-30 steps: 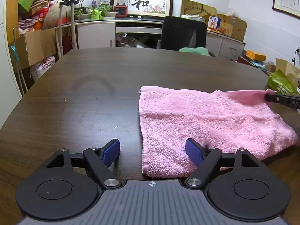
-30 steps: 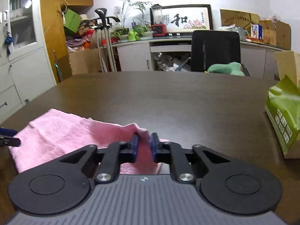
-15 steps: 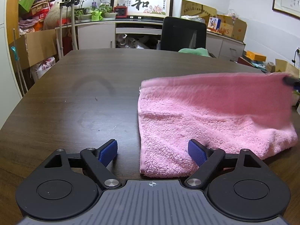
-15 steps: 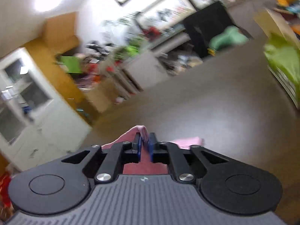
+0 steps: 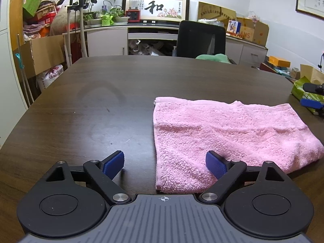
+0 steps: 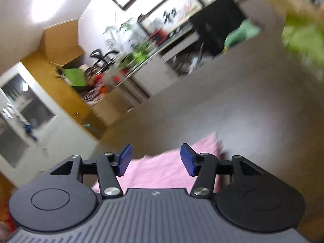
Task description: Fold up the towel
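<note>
Right gripper (image 6: 156,160), ribbed blue pads parting, nothing pinched; left gripper (image 5: 164,164) spreading wide at lower centre, empty. Fluffy pink terry towel (image 5: 226,133), folded rectangular, flat on dark wood-grain table (image 5: 121,93), right of centre.

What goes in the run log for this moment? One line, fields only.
pink towel: folded, flat on table | left gripper: opening, nothing gripped | right gripper: opening, towel released

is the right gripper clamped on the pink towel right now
No, the right gripper has its jaws apart and opening, and the pink towel lies loose beneath the gap, untouched by either pad.
</note>
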